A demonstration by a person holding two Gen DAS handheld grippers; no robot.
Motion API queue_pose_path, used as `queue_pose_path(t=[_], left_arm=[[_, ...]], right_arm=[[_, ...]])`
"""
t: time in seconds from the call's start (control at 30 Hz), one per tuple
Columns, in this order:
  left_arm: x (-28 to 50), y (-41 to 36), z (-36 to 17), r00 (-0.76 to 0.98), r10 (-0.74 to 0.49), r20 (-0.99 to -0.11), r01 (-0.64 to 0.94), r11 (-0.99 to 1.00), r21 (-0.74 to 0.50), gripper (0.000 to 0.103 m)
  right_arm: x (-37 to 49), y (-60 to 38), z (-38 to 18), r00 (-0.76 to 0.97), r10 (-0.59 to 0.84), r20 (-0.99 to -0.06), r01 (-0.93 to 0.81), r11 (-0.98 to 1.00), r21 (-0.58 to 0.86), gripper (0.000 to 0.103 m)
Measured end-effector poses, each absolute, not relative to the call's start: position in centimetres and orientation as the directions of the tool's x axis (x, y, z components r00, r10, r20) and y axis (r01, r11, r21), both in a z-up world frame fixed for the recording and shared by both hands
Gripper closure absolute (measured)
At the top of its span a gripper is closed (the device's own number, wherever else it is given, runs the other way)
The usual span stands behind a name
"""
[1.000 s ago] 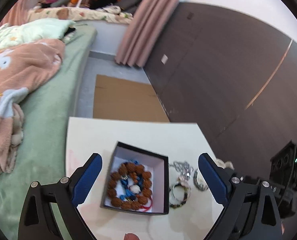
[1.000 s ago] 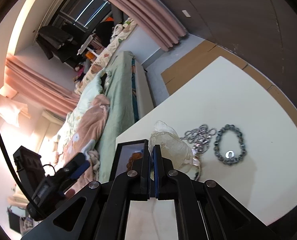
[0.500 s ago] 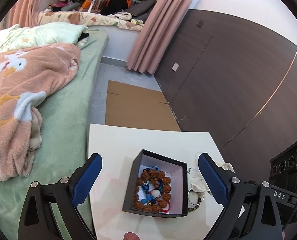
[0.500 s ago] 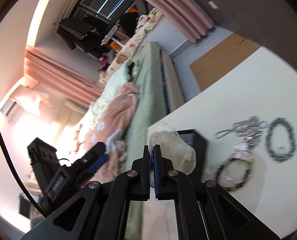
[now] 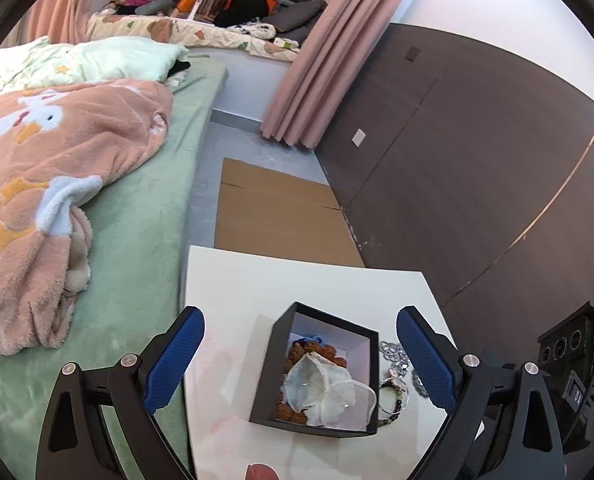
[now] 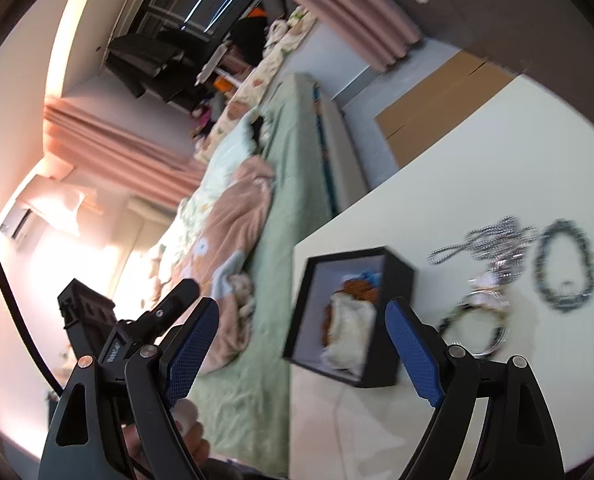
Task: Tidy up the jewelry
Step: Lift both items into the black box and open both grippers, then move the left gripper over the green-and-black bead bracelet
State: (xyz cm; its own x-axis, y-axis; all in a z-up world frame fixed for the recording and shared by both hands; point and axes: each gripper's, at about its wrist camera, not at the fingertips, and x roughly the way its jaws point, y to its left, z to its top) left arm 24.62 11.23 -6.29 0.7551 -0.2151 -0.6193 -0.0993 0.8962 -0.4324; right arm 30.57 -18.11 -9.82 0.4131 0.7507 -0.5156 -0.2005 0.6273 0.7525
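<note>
Sitting on the white tabletop (image 5: 233,280), near its edge beside the green bed (image 5: 145,216): an open square black box with a pale lining (image 5: 317,372). Lying inside it, on top of a brown wooden-bead bracelet with a blue tassel (image 5: 313,350): a crumpled sheer white organza pouch (image 5: 325,394), one corner draping over the box's near rim.

Hovering over the near end of the tabletop with blue-padded fingers (image 5: 173,360) spread wide and gripping nothing: the left gripper (image 5: 299,364), framing the box without touching it.

Opening at this moment, jaws spreading apart with the box showing in the gap between them but no pad touching it or the pouch: the right gripper (image 6: 301,344). Appearing blurred in that view: the box (image 6: 397,280) and the pouch (image 6: 347,332).

Lying on the tabletop just beside the box, on the side away from the bed: a round bangle with green and dark beads (image 5: 395,400), a heap of silver ball chain (image 6: 493,240), and a dark grey beaded bracelet with a small charm (image 6: 565,264).

Spreading over the bed: a peach fleece blanket with white duck prints (image 5: 57,168).
</note>
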Motion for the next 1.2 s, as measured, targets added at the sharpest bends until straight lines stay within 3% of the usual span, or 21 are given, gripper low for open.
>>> queue_pose_path(t=[0.33,0.73,1.07,1.2], left_arm=[[25.5,7.4,-6.1,0.724,-0.263,-0.638,-0.045,0.905,-0.424,0.006],[25.8,-1.2,-6.7,0.661,-0.346,-0.666,0.155,0.931,-0.331,0.007],[26.5,-6.6,-9.6,0.556,-0.369,-0.745,0.267,0.928,-0.261,0.026],[26.9,-8.4,-11.1,0.522,-0.346,-0.779,0.284,0.932,-0.224,0.027]], right_arm=[[30.3,-23.3,-9.0,0.495,0.663,-0.561,-0.109,0.688,0.717,0.017],[29.8,-29.4,-9.8,0.504,0.571,-0.648,0.012,0.746,0.666,0.017],[29.4,-33.1,-9.6,0.515,0.560,-0.649,0.043,0.740,0.672,0.017],[29.4,-33.9,-9.6,0.515,0.562,-0.646,0.044,0.736,0.676,0.017]])
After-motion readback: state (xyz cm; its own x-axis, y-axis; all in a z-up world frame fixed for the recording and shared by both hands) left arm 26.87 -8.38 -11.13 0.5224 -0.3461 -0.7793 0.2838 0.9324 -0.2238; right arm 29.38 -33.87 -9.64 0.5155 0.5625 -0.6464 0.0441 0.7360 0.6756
